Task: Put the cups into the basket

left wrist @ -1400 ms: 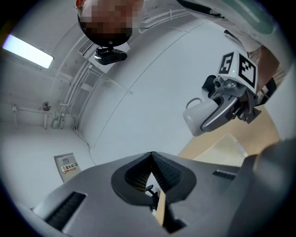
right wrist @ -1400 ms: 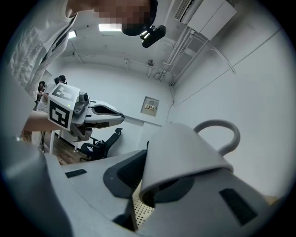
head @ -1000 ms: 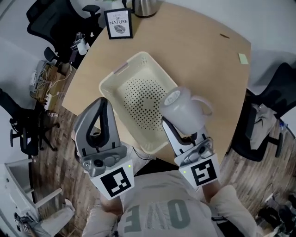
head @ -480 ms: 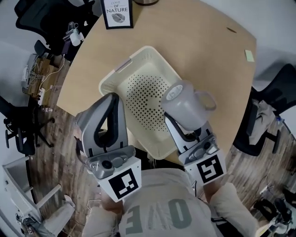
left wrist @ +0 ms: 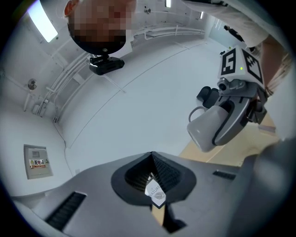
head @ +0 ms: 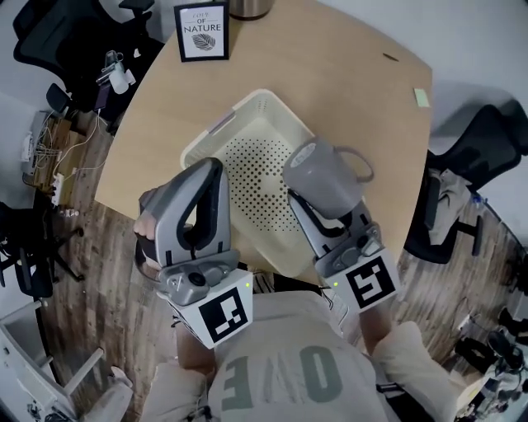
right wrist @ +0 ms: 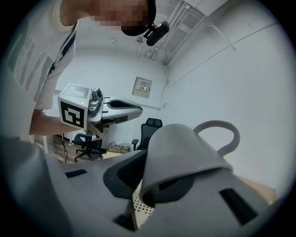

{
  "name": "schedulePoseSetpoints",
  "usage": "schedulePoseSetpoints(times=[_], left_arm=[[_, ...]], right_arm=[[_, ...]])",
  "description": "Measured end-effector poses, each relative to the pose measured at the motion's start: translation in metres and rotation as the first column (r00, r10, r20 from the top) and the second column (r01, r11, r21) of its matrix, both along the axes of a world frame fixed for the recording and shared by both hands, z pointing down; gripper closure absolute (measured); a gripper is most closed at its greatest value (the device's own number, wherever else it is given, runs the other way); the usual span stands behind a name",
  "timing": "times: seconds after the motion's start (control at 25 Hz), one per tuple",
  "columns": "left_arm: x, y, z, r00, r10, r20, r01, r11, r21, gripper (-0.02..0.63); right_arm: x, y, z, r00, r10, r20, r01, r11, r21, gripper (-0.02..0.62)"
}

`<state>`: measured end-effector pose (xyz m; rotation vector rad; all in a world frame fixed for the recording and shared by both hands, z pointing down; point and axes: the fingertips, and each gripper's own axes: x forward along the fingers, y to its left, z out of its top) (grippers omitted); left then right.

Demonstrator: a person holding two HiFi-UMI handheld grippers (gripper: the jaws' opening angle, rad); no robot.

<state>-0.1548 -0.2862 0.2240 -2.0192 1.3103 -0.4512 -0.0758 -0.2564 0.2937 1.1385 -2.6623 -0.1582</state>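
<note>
A grey cup (head: 320,175) with a loop handle hangs tilted above the right side of the cream perforated basket (head: 235,111). My right gripper (head: 300,203) is shut on the cup's wall from below. In the right gripper view the cup (right wrist: 185,152) fills the space between the jaws of the right gripper (right wrist: 152,185), with the basket's dotted floor (right wrist: 138,202) underneath. My left gripper (head: 213,166) is shut and holds nothing; its tip is over the basket's near-left rim. The left gripper view looks upward over the left gripper (left wrist: 151,156) and catches the cup (left wrist: 207,130) in the other gripper.
The basket stands on a tan wooden table (head: 330,74). A framed print (head: 202,31) and a metal vessel (head: 248,7) stand at the far edge, a small green note (head: 421,97) at far right. Office chairs (head: 466,165) flank the table.
The cup has drifted slightly left and further over the basket. The left gripper has come in from beside the basket's corner to above its near-left rim.
</note>
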Motion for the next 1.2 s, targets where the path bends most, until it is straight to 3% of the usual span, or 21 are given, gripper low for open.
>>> schedulePoseSetpoints(times=[0.24,0.44,0.56,0.8,0.96,1.2], left_arm=[[-0.001,-0.012,0.01,0.998,0.023,-0.066,-0.024,1.0,-0.02,0.597],[-0.005,-0.021,0.024,0.993,0.037,-0.114,-0.041,0.999,-0.031,0.597],[-0.006,-0.022,0.033,0.991,0.036,-0.133,-0.042,0.998,-0.047,0.597],[-0.012,-0.02,0.042,0.983,0.031,-0.181,-0.042,0.997,-0.059,0.597],[-0.019,-0.023,0.048,0.98,-0.001,-0.199,-0.008,0.999,-0.047,0.597],[-0.042,-0.03,0.064,0.968,-0.084,-0.235,0.065,0.994,-0.091,0.597]], right_arm=[[-0.004,-0.002,0.015,0.983,0.017,-0.184,-0.024,0.999,-0.04,0.555],[-0.009,-0.007,0.041,0.934,-0.004,-0.358,-0.026,0.996,-0.08,0.557],[-0.01,-0.009,0.061,0.882,-0.042,-0.469,-0.006,0.995,-0.101,0.555],[-0.012,-0.012,0.118,0.722,-0.217,-0.657,0.096,0.972,-0.215,0.555],[-0.009,-0.012,0.154,0.579,-0.337,-0.742,0.131,0.937,-0.323,0.555],[-0.002,-0.015,0.198,0.371,-0.489,-0.789,0.174,0.871,-0.459,0.555]])
